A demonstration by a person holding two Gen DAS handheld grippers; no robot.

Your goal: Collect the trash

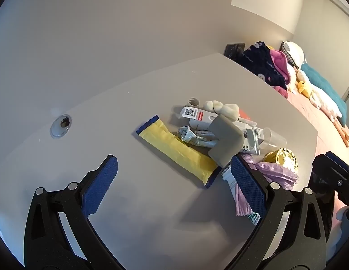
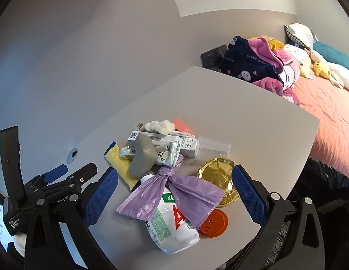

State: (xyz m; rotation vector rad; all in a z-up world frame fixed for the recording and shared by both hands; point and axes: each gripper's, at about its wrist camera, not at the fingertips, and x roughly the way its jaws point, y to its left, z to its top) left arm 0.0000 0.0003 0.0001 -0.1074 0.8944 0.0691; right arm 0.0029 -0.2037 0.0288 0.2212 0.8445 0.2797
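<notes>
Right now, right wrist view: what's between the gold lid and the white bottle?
The purple bag, draped over the bottle and reaching toward the gold lid. Right wrist view shows it.

The left gripper's (image 2: 61,175) handle label reads "Data Acquisition System". At 2 o'clock, the navy blanket (image 2: 248,65) says "lucky rabbit". A box (image 1: 197,114) carries a QR code.

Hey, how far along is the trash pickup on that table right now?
Nothing looks collected yet. The left gripper and right gripper are both open and empty above the table. In hand: nothing. Left: the whole pile, including the yellow wrapper, purple bag, white bottle, orange lid, gold foil cup and clear cup.
</notes>
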